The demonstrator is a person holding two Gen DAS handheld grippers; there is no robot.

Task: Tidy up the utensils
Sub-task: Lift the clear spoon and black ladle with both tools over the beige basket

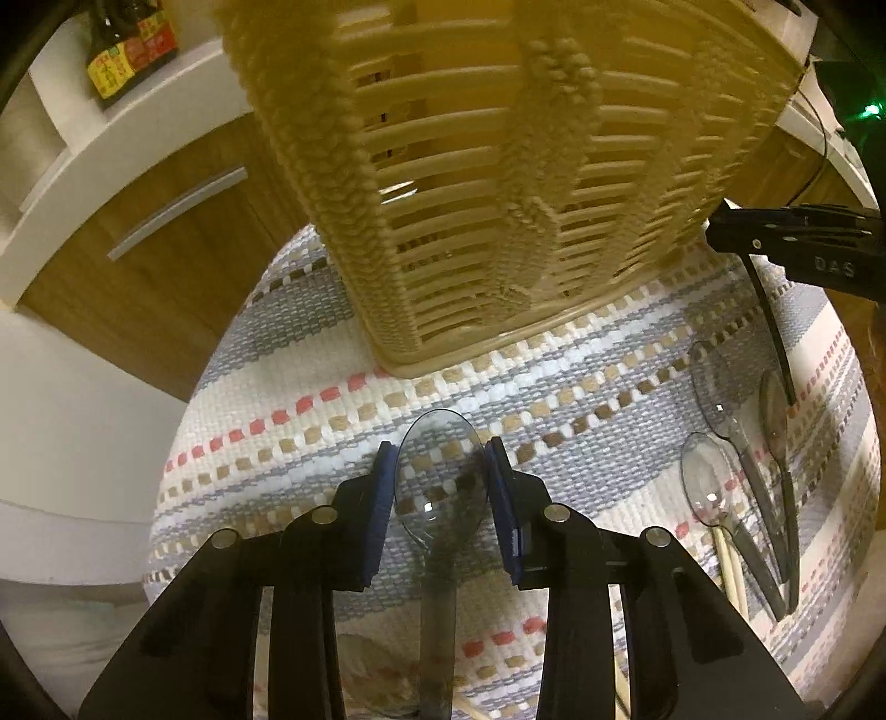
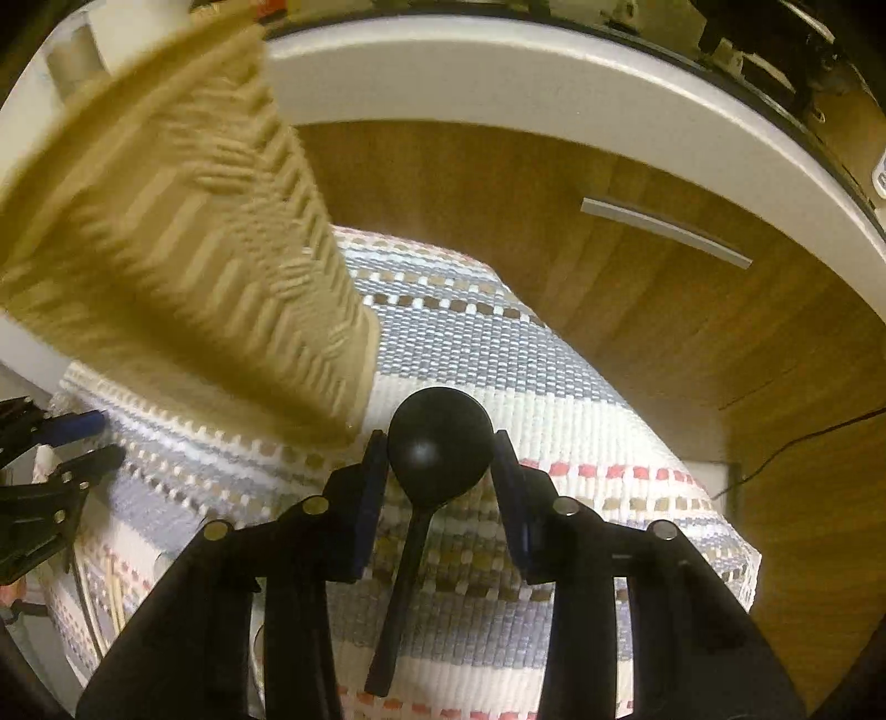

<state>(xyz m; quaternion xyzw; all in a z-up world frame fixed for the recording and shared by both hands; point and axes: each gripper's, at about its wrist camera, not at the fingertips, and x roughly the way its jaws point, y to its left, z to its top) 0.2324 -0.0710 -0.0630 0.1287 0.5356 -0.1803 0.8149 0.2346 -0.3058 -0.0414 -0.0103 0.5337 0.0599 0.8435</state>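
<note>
My left gripper [image 1: 441,471] is shut on the bowl of a clear plastic spoon [image 1: 440,498], blue pads against both its edges, over the striped woven mat [image 1: 277,443]. The spoon's handle runs back under the gripper. Just ahead stands a beige slatted basket [image 1: 498,194]. My right gripper [image 2: 440,471] is shut on the round bowl of a black spoon [image 2: 440,437], whose handle hangs down toward me, beside the basket [image 2: 194,249]. In the left wrist view the right gripper [image 1: 720,232] shows at the right edge. The left gripper [image 2: 94,440] shows at the left edge of the right wrist view.
Three more clear spoons [image 1: 714,387] and pale chopsticks [image 1: 731,570] lie on the mat's right side. Sauce bottles [image 1: 127,50] stand on a white counter at the far left. A wooden cabinet door with a metal handle [image 2: 664,232] lies beyond the mat, and a black cable [image 2: 803,443] runs across it.
</note>
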